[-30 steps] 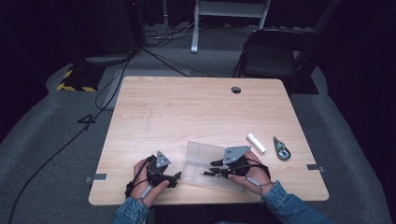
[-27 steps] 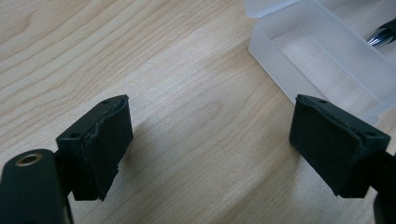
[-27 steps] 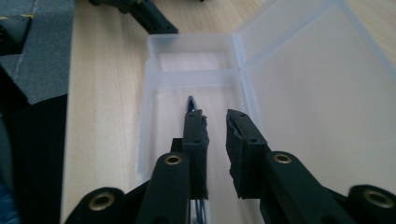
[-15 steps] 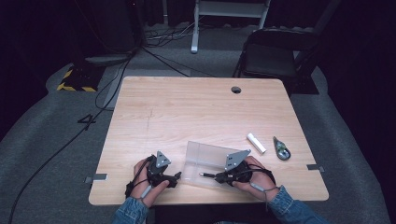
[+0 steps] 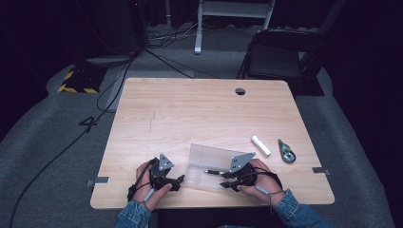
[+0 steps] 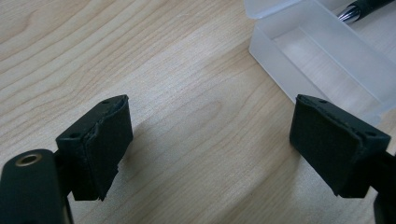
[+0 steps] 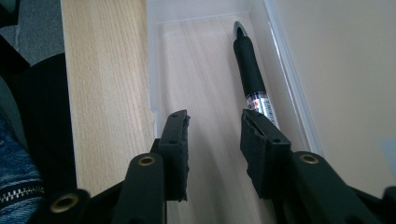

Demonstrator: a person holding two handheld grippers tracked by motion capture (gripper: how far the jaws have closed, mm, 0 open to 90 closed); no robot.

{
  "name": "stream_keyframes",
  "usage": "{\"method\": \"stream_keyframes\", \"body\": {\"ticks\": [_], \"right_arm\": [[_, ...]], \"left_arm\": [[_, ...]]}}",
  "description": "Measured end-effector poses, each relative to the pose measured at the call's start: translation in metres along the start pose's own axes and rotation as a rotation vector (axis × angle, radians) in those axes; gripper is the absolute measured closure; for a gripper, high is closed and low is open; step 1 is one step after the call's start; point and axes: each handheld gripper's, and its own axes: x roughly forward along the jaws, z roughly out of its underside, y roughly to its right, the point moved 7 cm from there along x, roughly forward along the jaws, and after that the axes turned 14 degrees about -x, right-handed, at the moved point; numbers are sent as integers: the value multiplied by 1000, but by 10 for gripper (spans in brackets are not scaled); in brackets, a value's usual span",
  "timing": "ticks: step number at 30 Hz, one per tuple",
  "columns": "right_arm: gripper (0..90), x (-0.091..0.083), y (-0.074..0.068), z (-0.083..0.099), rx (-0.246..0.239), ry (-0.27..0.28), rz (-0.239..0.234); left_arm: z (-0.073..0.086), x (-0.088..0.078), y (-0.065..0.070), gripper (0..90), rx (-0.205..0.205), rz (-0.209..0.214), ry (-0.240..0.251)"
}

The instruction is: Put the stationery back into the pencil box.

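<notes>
Now your right gripper (image 7: 212, 140) sits low inside the clear plastic box (image 5: 209, 164), its jaws having just been opening, and nothing is between them; the black pen (image 7: 250, 74) lies free just beside the right jaw, along the far wall of the box. Your left gripper (image 6: 210, 154) stands with its jaws apart over the bare table (image 5: 190, 114), near the corner of the box. I judge the pen light, stiff and smooth, so it can roll; take it at the black grip part. The box looks thin and slippery, so hold its wall gently.
</notes>
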Motion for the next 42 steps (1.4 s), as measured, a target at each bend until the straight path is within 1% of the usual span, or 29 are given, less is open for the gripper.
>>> {"method": "stream_keyframes", "body": {"ticks": [3, 7, 8, 9, 10, 12, 15, 17, 19, 21, 23, 25, 28, 31, 32, 33, 34, 35, 36, 37, 40, 41, 42], "right_arm": [[600, 0, 0, 0, -12, -3, 6], [603, -1, 0, 0, -5, -3, 3], [608, -2, 0, 0, 1, 7, -1], [612, -3, 1, -1, 9, 14, -2], [613, -6, 1, -2, 15, 22, -4], [613, -11, 4, -4, 19, 36, 7], [616, -20, 6, -7, 37, 62, 20], [614, -28, 9, -9, 45, 78, 35], [607, -37, 13, -10, 56, 94, 56], [605, -45, 19, -9, 68, 106, 85], [599, -54, 24, -7, 91, 118, 108], [594, -61, 29, -4, 108, 126, 131], [573, -71, 36, 0, 138, 137, 159], [556, -82, 43, 5, 171, 149, 200], [549, -87, 46, 8, 186, 148, 218], [549, -87, 46, 8, 186, 148, 218], [538, -92, 50, 12, 199, 146, 237], [522, -95, 52, 15, 216, 142, 249], [500, -99, 56, 21, 240, 131, 263], [497, -103, 61, 27, 264, 118, 279], [487, -115, 73, 47, 318, 71, 340], [486, -118, 75, 51, 330, 63, 352], [478, -123, 79, 58, 355, 60, 369]], "left_arm": [[0, 0, -1, 138, 8, -4, -2], [0, 0, 0, 138, 1, -1, -1], [0, 0, 0, 138, 6, -2, -2], [0, 0, 0, 138, -1, 0, 0], [0, 0, 0, 137, 1, -1, 0], [0, 0, -1, 137, 9, -3, -1], [0, -1, -1, 140, 5, 5, -5], [0, -1, -1, 149, -2, 7, 1], [0, -1, -2, 150, -9, 10, 3], [0, -2, -4, 151, -1, 5, 3], [0, -2, -5, 151, -9, 5, 0], [0, -3, -7, 151, -5, -4, 0], [1, -3, -9, 151, -10, -6, 2], [1, -4, -11, 151, -20, -11, 3], [1, -5, -13, 151, -10, -21, 4], [1, -5, -13, 150, -10, -21, 4], [0, -5, -14, 150, -5, -23, 6], [1, -5, -14, 151, -14, -17, 6], [1, -5, -15, 151, -13, -21, 6], [1, -5, -15, 151, -27, -20, 9], [1, -6, -17, 150, -18, -24, 8], [1, -6, -18, 150, -18, -25, 3], [1, -6, -18, 150, -21, -27, 4]]}}
